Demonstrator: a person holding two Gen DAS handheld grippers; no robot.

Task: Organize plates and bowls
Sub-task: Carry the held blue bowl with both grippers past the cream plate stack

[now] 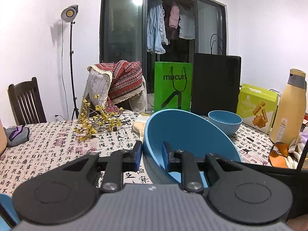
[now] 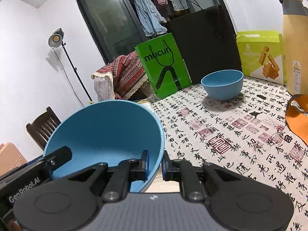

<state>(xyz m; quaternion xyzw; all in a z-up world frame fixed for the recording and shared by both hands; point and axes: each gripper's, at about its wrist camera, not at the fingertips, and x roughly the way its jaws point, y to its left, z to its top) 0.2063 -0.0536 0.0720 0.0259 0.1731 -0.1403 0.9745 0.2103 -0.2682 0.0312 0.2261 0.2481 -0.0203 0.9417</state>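
Calligraphy-print cloth covers your counter (image 2: 240, 134), with a green bag (image 1: 172, 86) and black bag (image 1: 215, 84) at the back. You hold a big blue bowl (image 1: 184, 134) tilted above it: your left claw (image 1: 152, 154) pinches its left rim, your right claw (image 2: 155, 163) its right rim. A smaller blue bowl (image 2: 223, 84) sits beyond, well apart.

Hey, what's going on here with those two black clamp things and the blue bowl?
A person is tidying dishes with a hand-held gripper in each hand. Both the left gripper and the right gripper have their jaws pinched on opposite sides of the rim of one large blue bowl, holding it tilted above the table. A second, smaller blue bowl sits upright farther back, near the green bag. The two bowls are not yet stacked.
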